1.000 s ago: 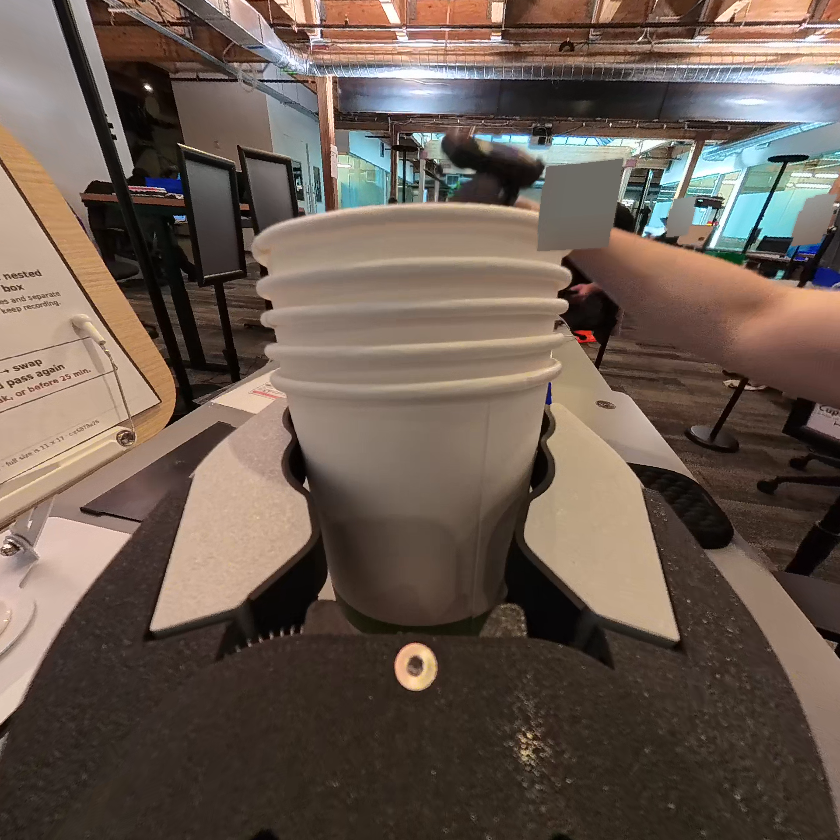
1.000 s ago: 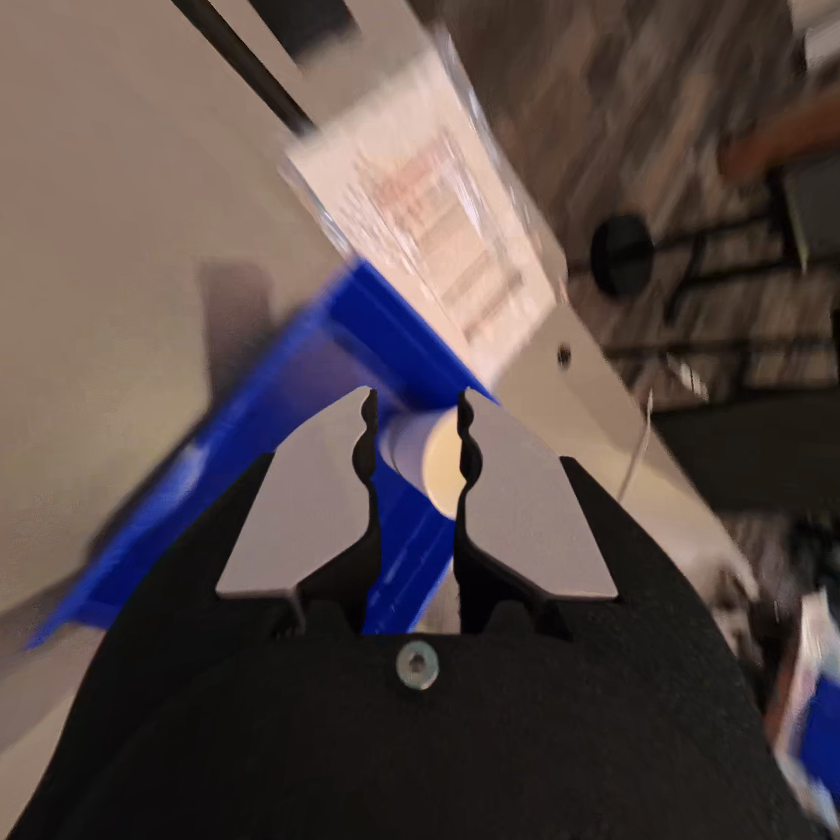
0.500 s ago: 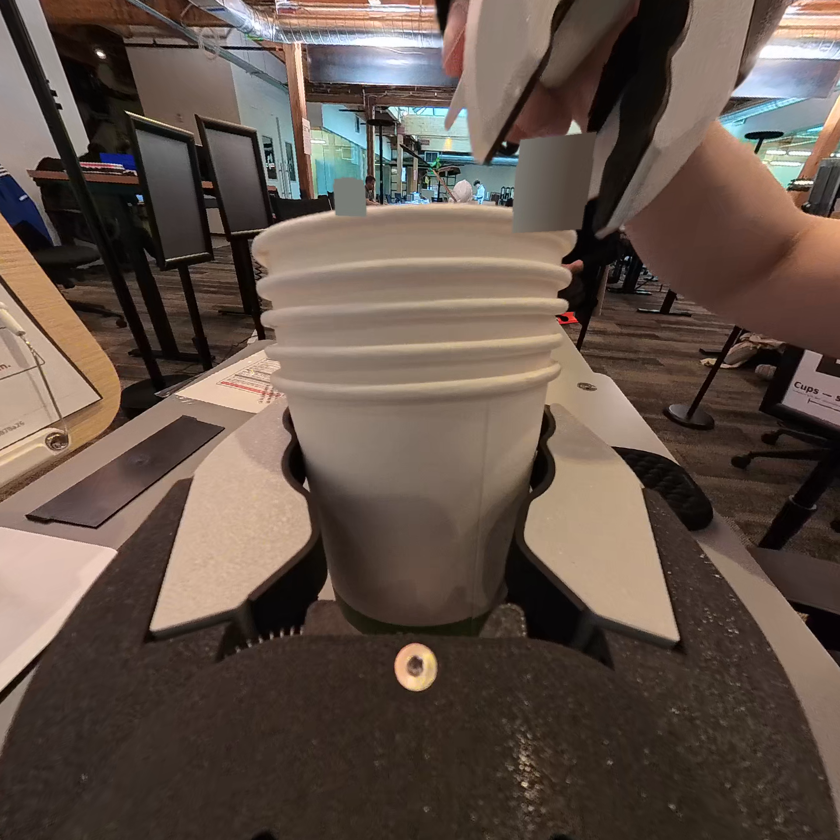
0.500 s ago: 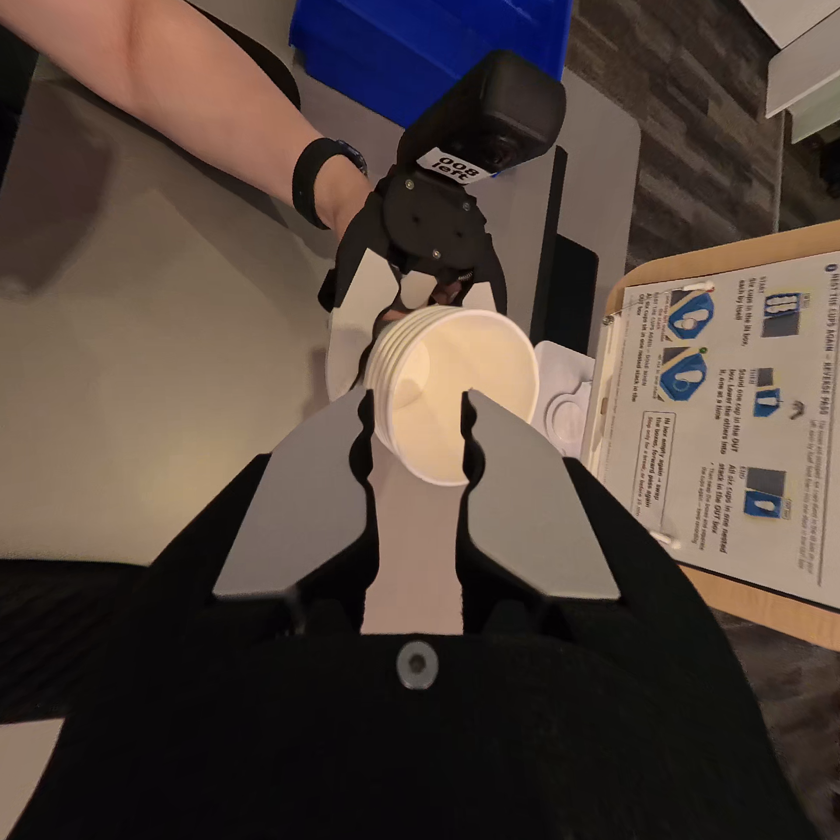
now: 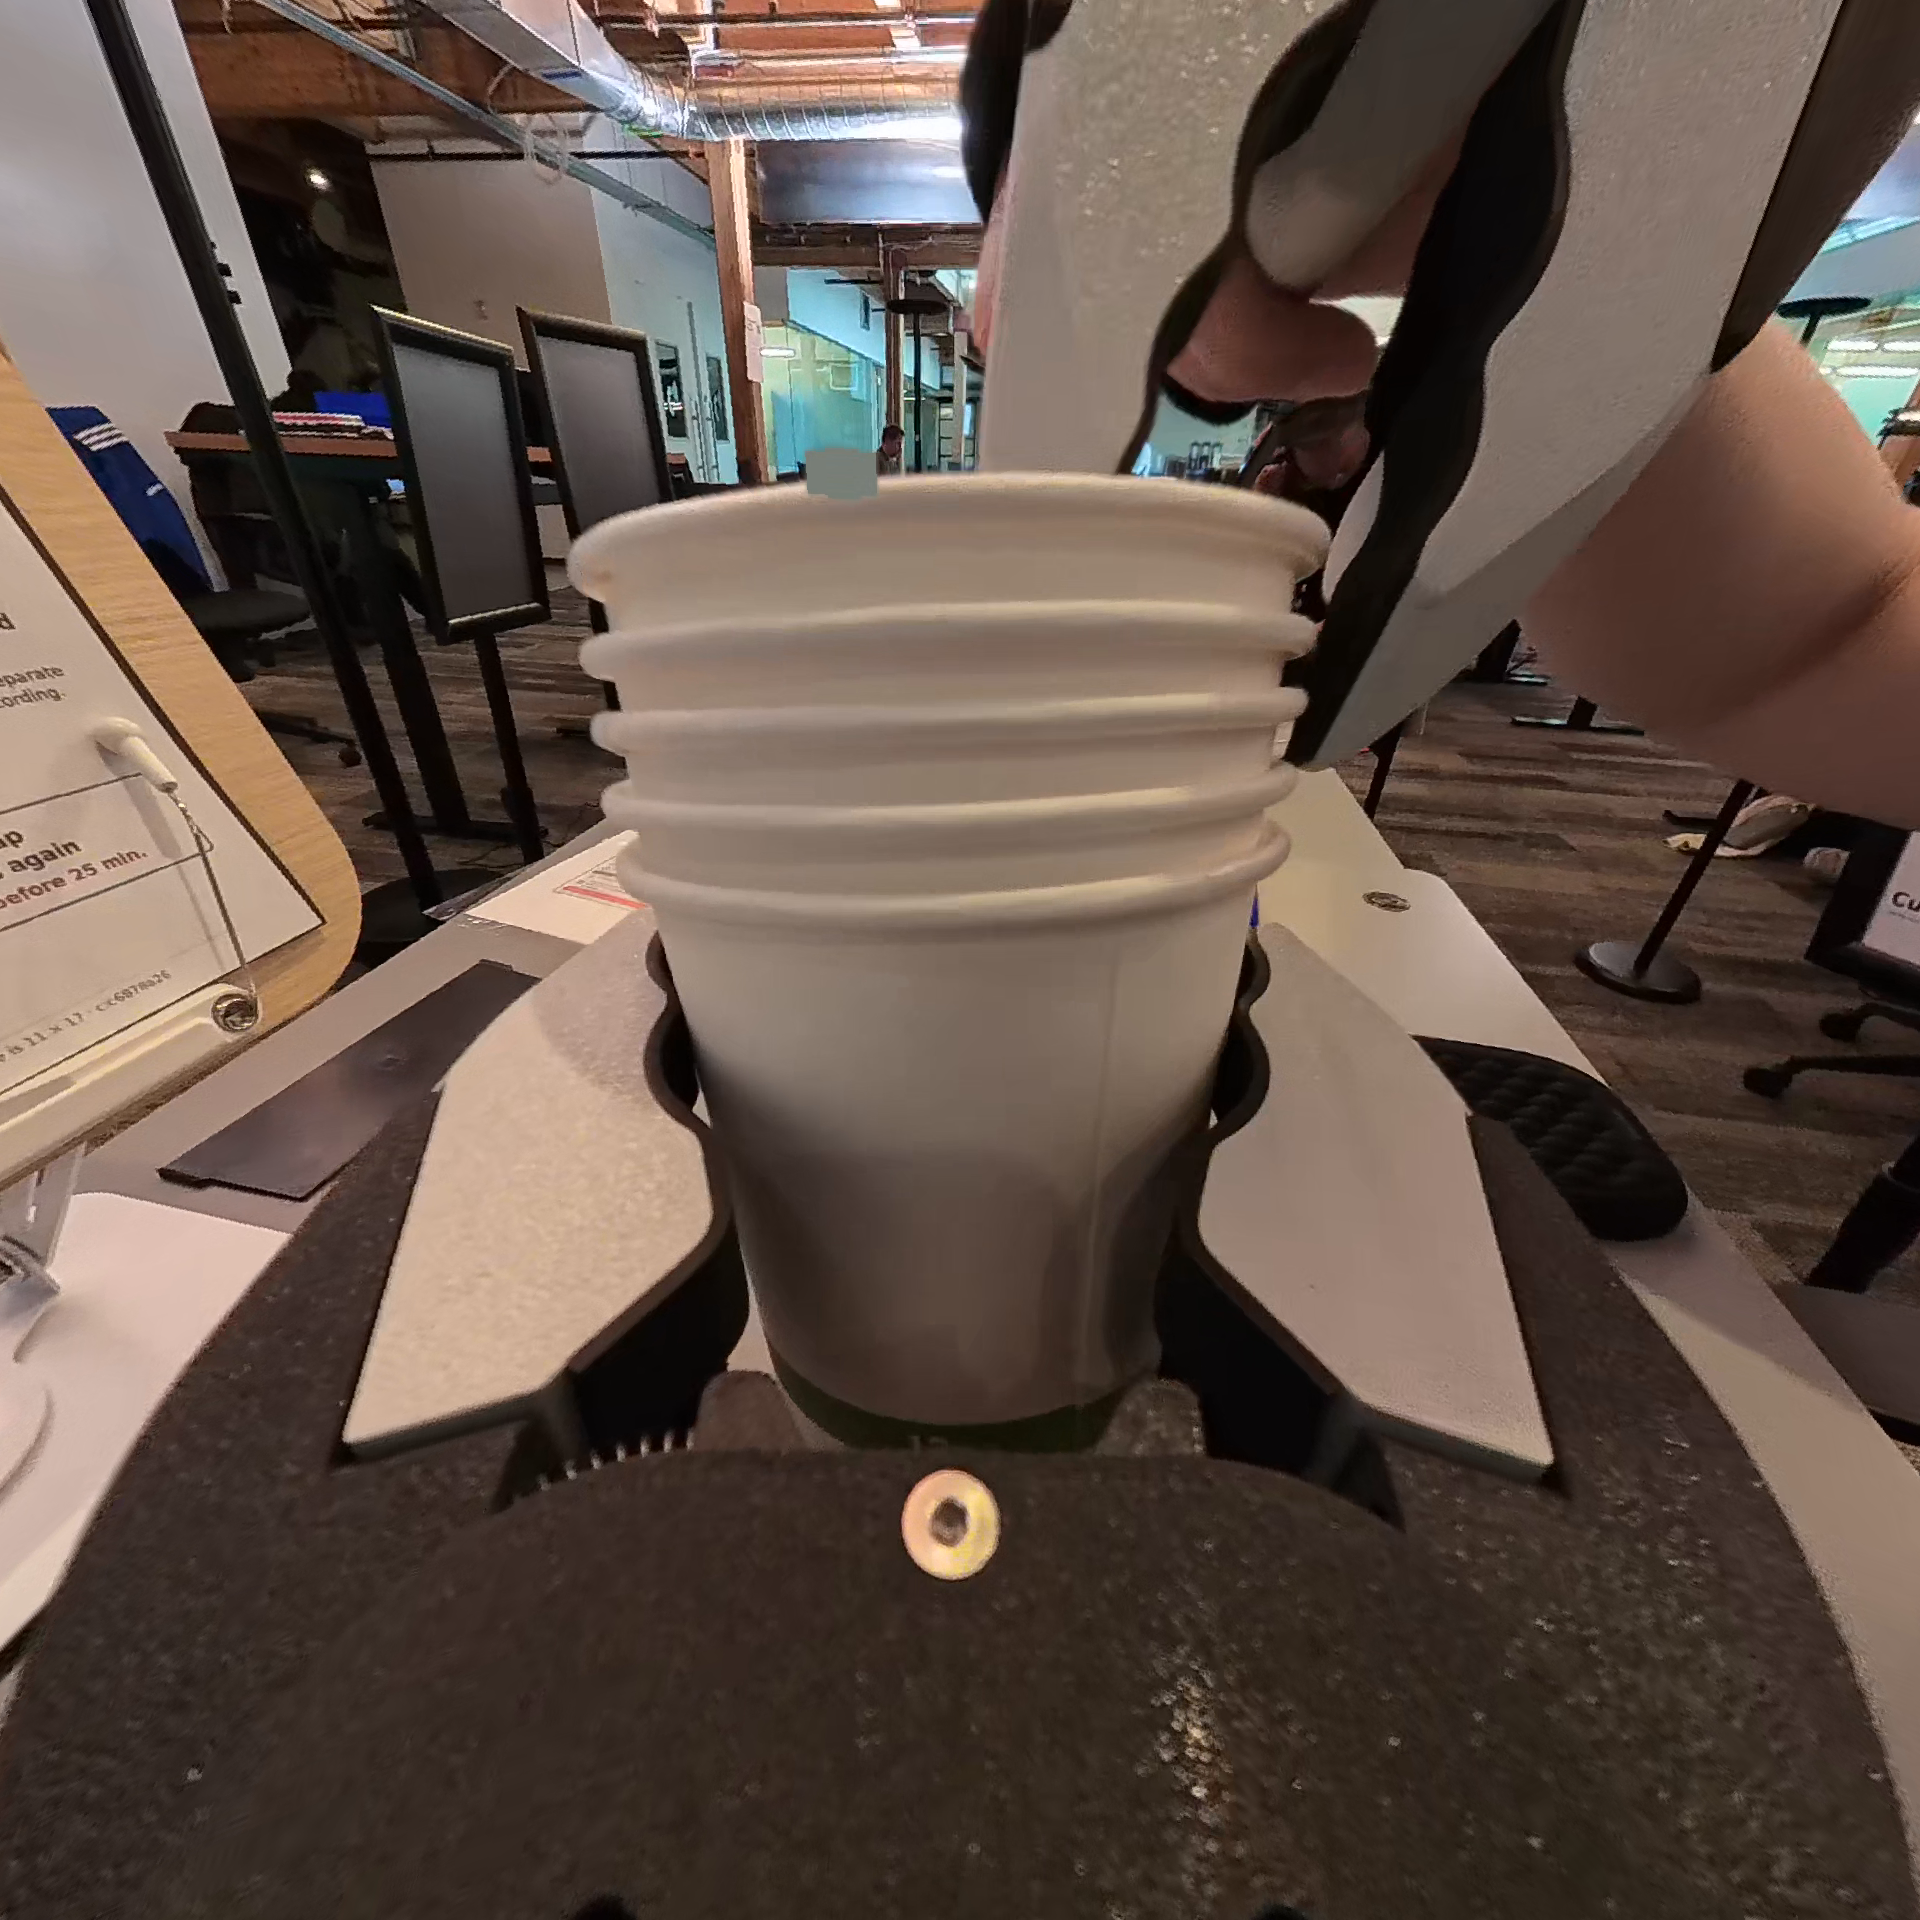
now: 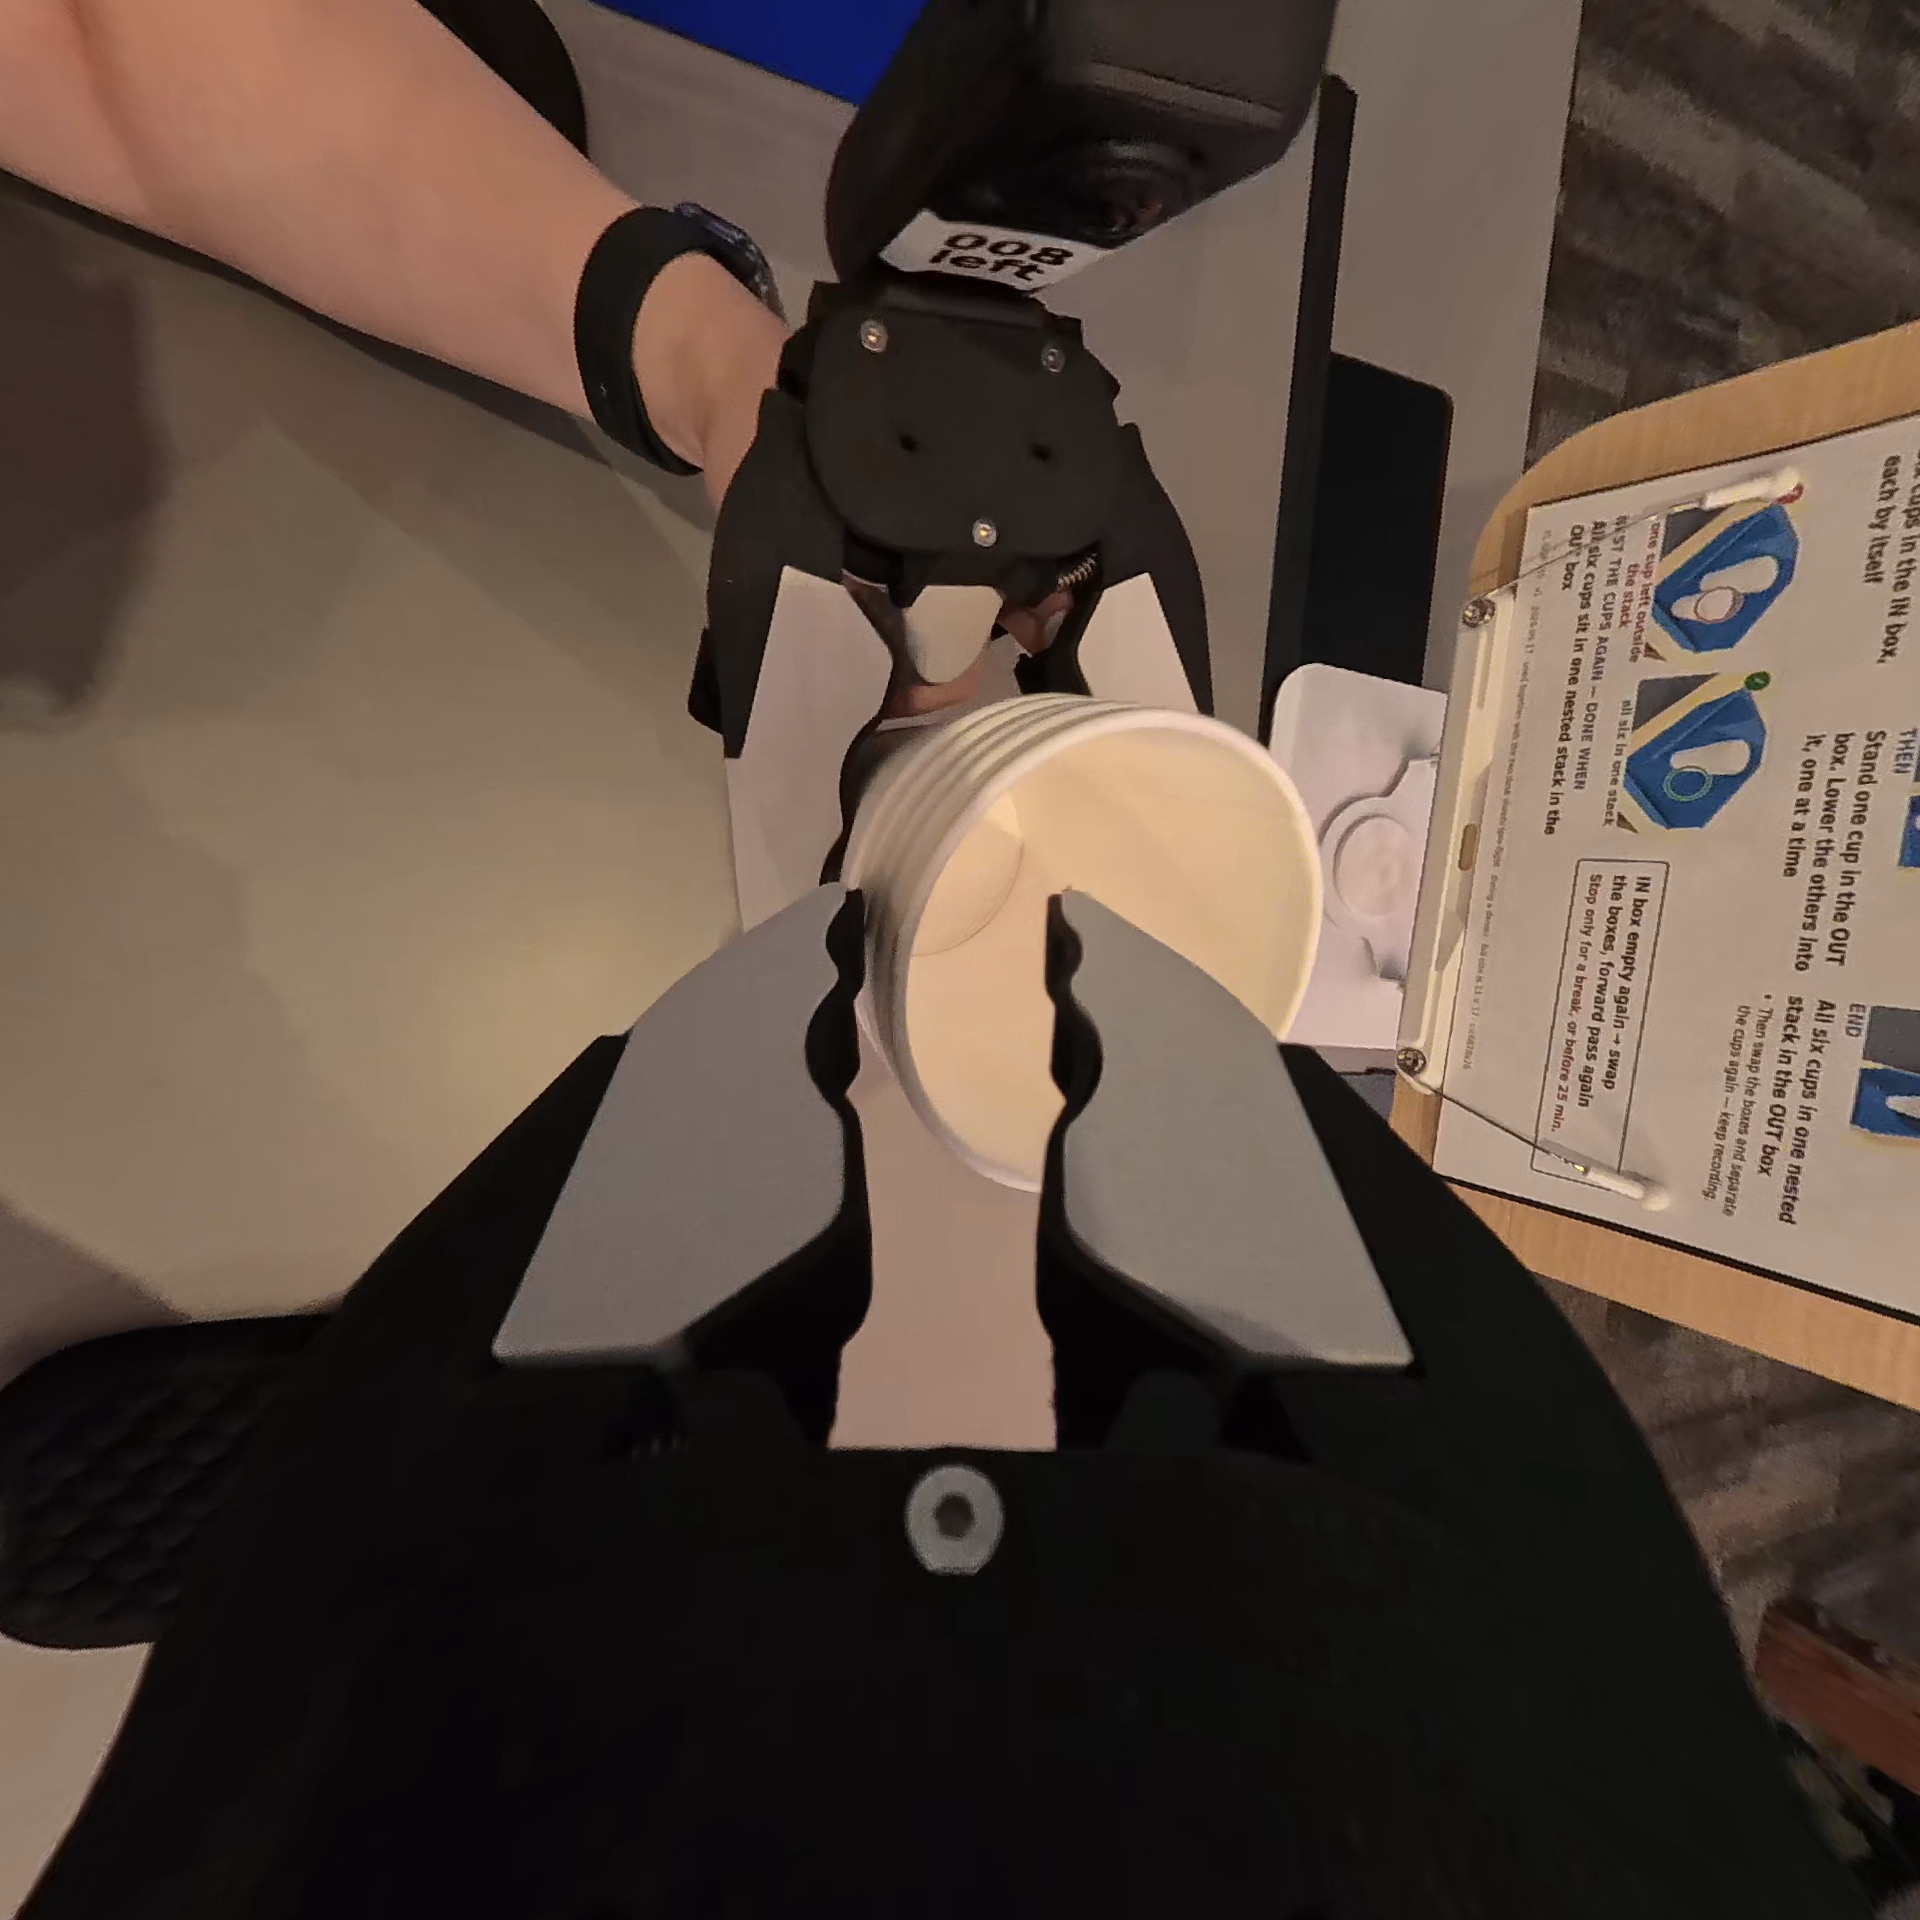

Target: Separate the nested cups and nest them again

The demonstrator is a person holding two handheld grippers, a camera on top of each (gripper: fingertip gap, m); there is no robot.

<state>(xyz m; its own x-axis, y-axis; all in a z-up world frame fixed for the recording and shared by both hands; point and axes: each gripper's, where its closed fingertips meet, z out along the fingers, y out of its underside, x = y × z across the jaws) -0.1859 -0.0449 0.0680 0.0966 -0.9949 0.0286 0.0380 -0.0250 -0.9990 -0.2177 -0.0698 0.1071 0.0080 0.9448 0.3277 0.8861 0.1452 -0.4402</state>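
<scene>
Left wrist view — left gripper (image 5: 951, 1049) clamps nested cups (image 5: 945, 831) (upright)

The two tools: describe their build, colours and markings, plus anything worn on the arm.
Each tool has a matte black, grainy body with a silver screw at its centre and two flat light-grey fingers edged in wavy black pads. The left tool carries a black camera with a white printed sticker beneath it. A black band circles the wrist behind it. The right tool matches.

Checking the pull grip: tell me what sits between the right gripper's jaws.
The rim wall of the stack of white cups: one right gripper jaw is inside the top cup, one outside, not yet closed. Right wrist view shows it.
</scene>
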